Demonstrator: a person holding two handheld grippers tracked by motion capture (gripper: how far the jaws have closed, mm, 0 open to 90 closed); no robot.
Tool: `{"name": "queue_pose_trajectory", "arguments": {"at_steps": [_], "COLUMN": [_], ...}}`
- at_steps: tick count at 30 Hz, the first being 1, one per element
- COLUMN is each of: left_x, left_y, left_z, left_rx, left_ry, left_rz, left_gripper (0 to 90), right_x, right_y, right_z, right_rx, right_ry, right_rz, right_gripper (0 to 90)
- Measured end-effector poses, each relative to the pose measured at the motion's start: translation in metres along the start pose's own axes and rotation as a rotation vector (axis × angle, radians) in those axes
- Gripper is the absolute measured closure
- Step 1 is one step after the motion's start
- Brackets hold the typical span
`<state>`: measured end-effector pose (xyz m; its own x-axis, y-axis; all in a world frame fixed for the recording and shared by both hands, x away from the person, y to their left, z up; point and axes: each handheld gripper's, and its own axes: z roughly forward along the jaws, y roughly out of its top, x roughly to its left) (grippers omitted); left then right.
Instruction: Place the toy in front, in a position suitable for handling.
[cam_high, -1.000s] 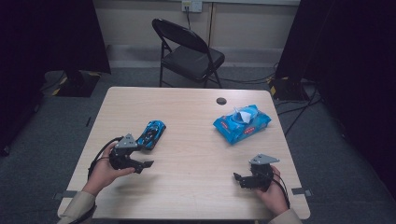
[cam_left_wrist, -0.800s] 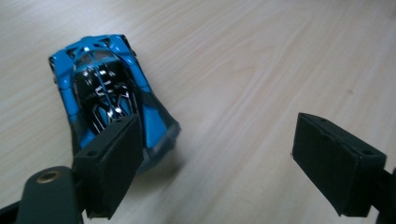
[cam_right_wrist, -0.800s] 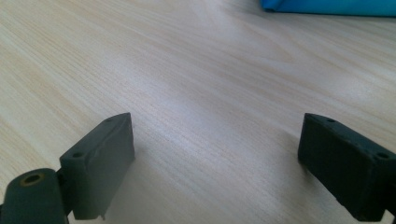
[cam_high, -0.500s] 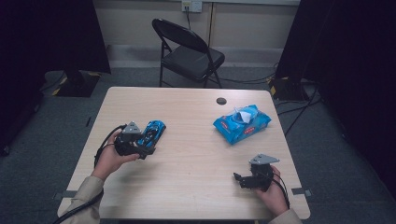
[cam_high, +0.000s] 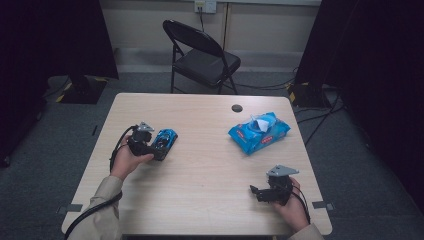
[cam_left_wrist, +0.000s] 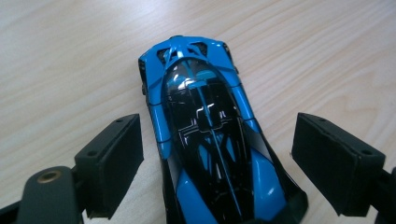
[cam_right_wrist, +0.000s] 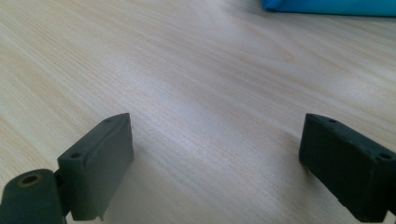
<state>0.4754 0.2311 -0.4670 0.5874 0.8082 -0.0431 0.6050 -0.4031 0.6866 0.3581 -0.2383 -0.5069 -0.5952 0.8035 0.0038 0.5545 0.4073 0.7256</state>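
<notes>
A blue and black toy car (cam_high: 165, 140) lies on the wooden table (cam_high: 200, 170) at its left side. My left gripper (cam_high: 156, 150) is open around the car's rear, one jaw on either side with a gap to the body. In the left gripper view the car (cam_left_wrist: 210, 135) runs up between the two black pads (cam_left_wrist: 112, 163), nose pointing away. My right gripper (cam_high: 256, 192) rests open near the table's front right edge, held by a hand. Bare wood lies between its jaws in the right gripper view (cam_right_wrist: 215, 163).
A blue pack of wet wipes (cam_high: 259, 131) lies at the back right of the table, its edge (cam_right_wrist: 327, 5) showing at the top of the right gripper view. A small black disc (cam_high: 237, 108) sits near the far edge. A black folding chair (cam_high: 200, 55) stands behind the table.
My left gripper moved from the near left of the table up and right to the toy car, and now straddles its rear. The right gripper stayed where it was.
</notes>
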Motion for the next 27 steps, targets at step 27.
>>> {"name": "queue_pose_trajectory", "arguments": {"at_steps": [27], "left_x": [0.002], "left_y": [0.008], "left_z": [0.031], "left_rx": [0.05], "left_ry": [0.069], "left_rz": [-0.084], "left_gripper": [16.9], "right_x": [0.001], "right_y": [0.0], "right_z": [0.001], "right_rx": [0.012], "right_ry": [0.021], "right_rz": [-0.019], "right_gripper": [4.9]}}
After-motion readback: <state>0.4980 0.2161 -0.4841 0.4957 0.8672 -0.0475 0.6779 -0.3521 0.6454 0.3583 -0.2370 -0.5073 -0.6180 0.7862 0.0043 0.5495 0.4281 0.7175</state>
